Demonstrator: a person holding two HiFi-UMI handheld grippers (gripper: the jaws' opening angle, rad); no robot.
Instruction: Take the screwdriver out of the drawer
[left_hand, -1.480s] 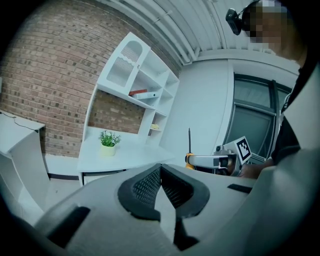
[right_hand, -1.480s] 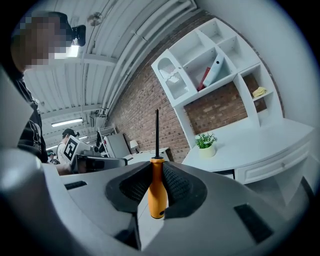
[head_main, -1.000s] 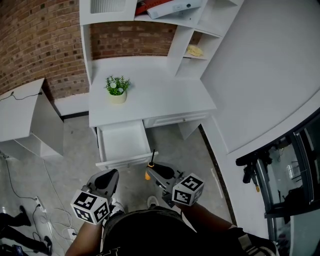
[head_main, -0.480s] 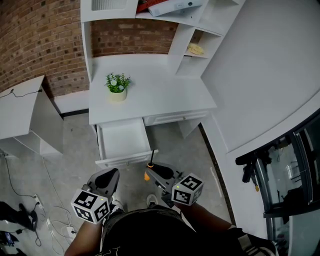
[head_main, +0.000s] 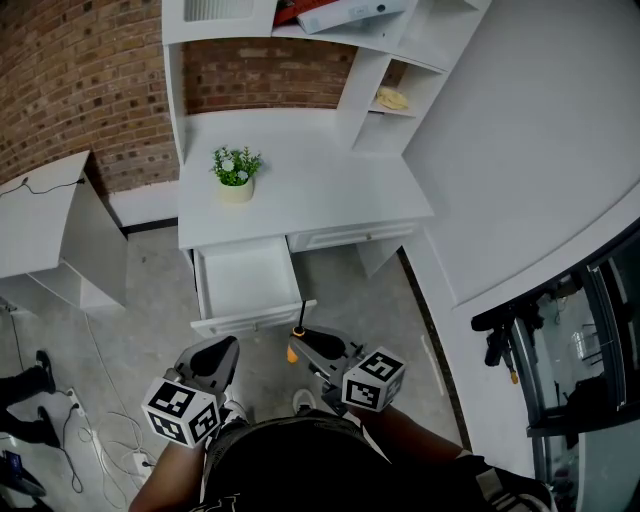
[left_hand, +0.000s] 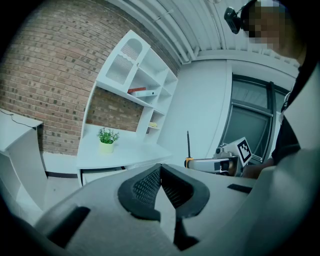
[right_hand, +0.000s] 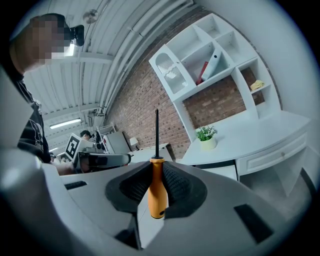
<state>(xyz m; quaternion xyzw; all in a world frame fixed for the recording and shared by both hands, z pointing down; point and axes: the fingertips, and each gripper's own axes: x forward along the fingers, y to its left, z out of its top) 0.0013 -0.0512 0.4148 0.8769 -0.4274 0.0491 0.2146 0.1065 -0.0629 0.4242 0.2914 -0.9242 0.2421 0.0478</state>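
A screwdriver (right_hand: 157, 186) with an orange handle and a thin black shaft stands upright between the pads of my right gripper (right_hand: 159, 186), which is shut on it. In the head view that gripper (head_main: 308, 346) hangs just in front of the open white drawer (head_main: 248, 281), with the screwdriver (head_main: 296, 342) at its tip. The drawer shows a bare white inside. My left gripper (head_main: 214, 357) is held low at the left, beside the right one, its jaws pressed together on nothing (left_hand: 160, 186). From the left gripper view the screwdriver (left_hand: 188, 150) and the right gripper (left_hand: 212, 164) show to the right.
The white desk (head_main: 300, 190) carries a small potted plant (head_main: 235, 177). A shelf unit (head_main: 390, 60) with books rises behind it against a brick wall. A grey cabinet (head_main: 60, 240) stands to the left. Cables lie on the floor (head_main: 90, 440); a person's feet (head_main: 30, 400) are at far left.
Both grippers have held almost still, the right drifting slightly down with the screwdriver. The person's feet at the far left have shifted.
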